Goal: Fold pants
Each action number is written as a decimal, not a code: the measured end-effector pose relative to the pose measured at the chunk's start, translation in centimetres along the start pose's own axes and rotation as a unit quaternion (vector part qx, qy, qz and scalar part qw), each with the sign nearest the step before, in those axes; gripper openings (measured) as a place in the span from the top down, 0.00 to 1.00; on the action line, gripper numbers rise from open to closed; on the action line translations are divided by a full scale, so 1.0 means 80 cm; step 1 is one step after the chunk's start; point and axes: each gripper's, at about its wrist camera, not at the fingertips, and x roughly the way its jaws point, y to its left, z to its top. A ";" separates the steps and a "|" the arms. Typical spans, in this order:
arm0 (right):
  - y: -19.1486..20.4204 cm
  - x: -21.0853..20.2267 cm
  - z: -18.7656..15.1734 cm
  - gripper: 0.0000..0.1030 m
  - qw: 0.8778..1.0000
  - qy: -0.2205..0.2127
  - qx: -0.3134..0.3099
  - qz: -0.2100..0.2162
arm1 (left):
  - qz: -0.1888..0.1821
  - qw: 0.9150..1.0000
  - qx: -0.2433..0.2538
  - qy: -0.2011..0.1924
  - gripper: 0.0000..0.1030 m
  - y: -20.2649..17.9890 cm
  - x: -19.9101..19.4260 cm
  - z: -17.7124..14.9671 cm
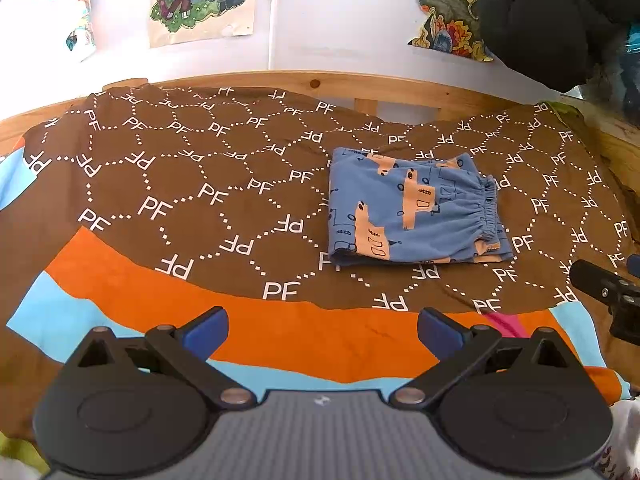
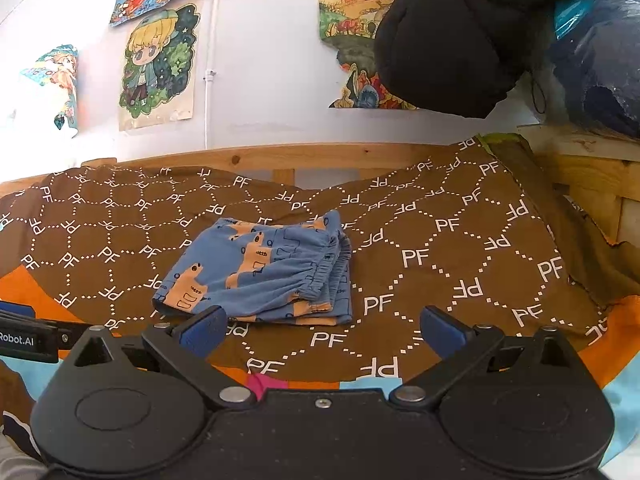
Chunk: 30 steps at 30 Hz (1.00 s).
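Observation:
The blue pants point(image 1: 412, 208) with an orange print lie folded into a small square on the brown PF-patterned sheet point(image 1: 200, 184), elastic waistband to the right. They also show in the right wrist view point(image 2: 260, 276). My left gripper point(image 1: 322, 330) is open and empty, held near the bed's front, well short of the pants. My right gripper point(image 2: 320, 330) is open and empty, just in front of the pants' near edge. Part of the right gripper point(image 1: 612, 296) shows at the right edge of the left wrist view; part of the left gripper point(image 2: 28, 338) shows at the left edge of the right wrist view.
A wooden bed frame point(image 1: 360, 88) runs along the back, below a white wall with drawings point(image 2: 160, 68). A black padded garment point(image 2: 452, 40) hangs at the upper right. Orange and light blue stripes point(image 1: 280, 336) border the sheet's near side.

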 end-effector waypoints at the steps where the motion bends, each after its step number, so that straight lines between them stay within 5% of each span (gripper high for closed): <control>1: -0.001 0.000 0.000 0.01 1.000 0.000 0.000 0.001 | 0.000 1.000 0.001 0.000 0.00 0.000 0.000 0.000; 30: 0.000 0.002 -0.002 0.01 1.000 0.002 0.000 0.000 | -0.001 1.000 0.002 0.003 0.00 -0.001 0.001 -0.003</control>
